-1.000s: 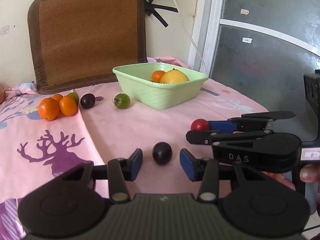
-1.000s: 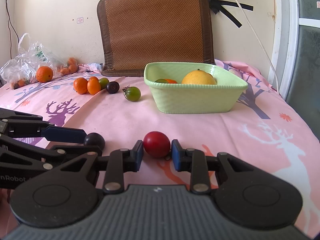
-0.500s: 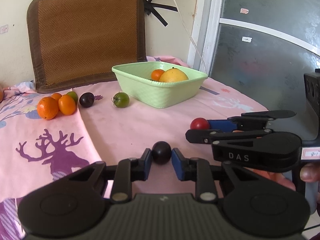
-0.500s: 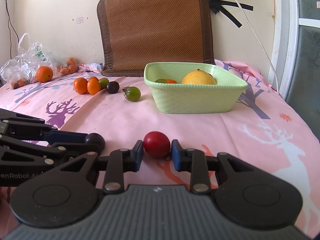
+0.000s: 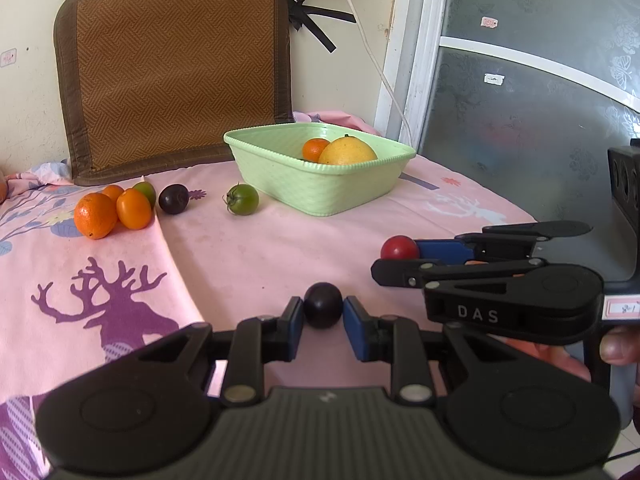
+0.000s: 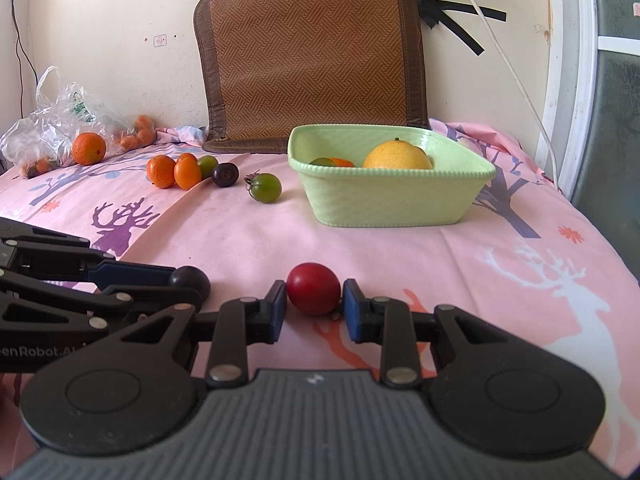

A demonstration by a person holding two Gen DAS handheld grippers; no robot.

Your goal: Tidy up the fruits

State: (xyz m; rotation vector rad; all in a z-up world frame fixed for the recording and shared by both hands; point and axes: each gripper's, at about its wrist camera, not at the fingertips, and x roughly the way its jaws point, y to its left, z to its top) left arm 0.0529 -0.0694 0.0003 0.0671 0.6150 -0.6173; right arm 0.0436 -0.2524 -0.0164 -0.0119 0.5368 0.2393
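1. Counting fruit: two pieces sit in my grippers, a dark plum (image 5: 323,310) and a red tomato (image 6: 313,288); loose on the tablecloth (image 6: 248,240) I see two oranges (image 6: 161,171), one smaller orange fruit behind them, one green fruit (image 6: 207,166), one second dark plum (image 6: 225,174) and one green tomato (image 6: 265,187).
2. One green basket (image 6: 384,204) holds a large yellow citrus (image 6: 396,155) and at least one small orange fruit; from the right wrist a greenish bit shows there too, which I cannot identify.
3. One plastic bag (image 6: 48,128) with more oranges lies far left by the wall.
4. My left gripper (image 5: 323,318) pinches the dark plum between its blue pads; my right gripper (image 6: 314,304) pinches the red tomato the same way. Both fruits rest low over the cloth, near the front.
5. Open pink cloth lies between my grippers and the basket; the table edge curves away close on the right.
6. Both held fruits are nearly round; the tomato's slightly longer axis runs across the pads.
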